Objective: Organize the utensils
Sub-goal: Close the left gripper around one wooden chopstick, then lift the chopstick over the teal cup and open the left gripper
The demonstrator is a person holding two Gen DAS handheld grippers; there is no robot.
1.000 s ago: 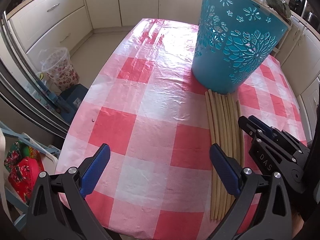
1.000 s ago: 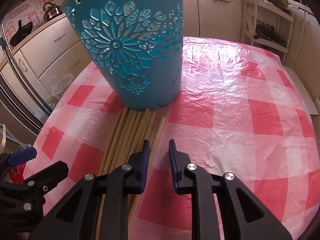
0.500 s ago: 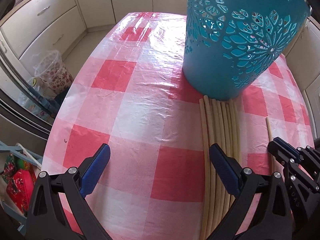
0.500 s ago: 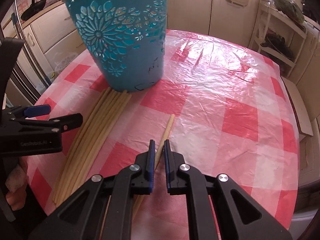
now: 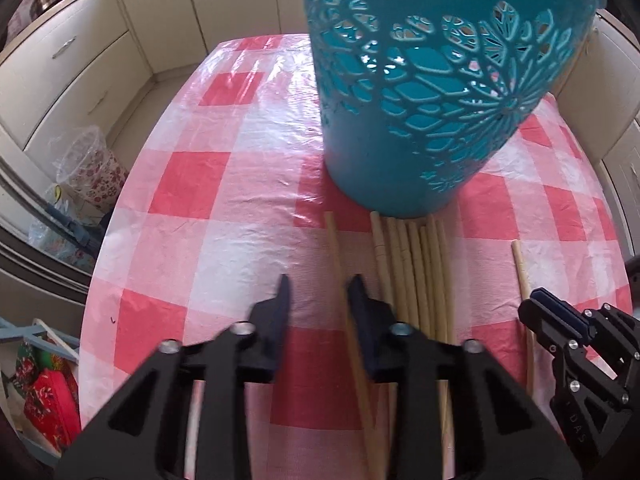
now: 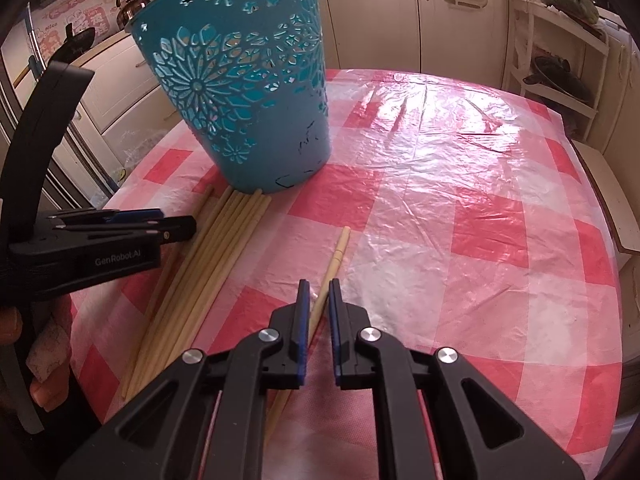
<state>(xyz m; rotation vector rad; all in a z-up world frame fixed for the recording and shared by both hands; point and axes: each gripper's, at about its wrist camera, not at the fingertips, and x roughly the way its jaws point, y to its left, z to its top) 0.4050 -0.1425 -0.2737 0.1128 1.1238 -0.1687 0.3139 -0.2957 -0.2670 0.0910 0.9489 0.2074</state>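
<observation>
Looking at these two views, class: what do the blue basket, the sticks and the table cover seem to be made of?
Basket: probably moulded plastic, matte teal; its wall has cut-out flower patterns and scuffs near the base.
Sticks: pale tan and dull, likely bamboo or wood; one shows a carved ring near its end.
Cover: red-and-white checks under what looks like clear plastic film, judging by its wrinkles and window glare.

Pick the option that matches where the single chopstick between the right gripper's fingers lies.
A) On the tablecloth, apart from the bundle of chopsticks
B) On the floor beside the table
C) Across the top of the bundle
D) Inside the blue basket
A: in the right wrist view the single chopstick lies flat on the checked tablecloth, with a clear gap between it and the bundle of chopsticks by the blue basket.
</observation>
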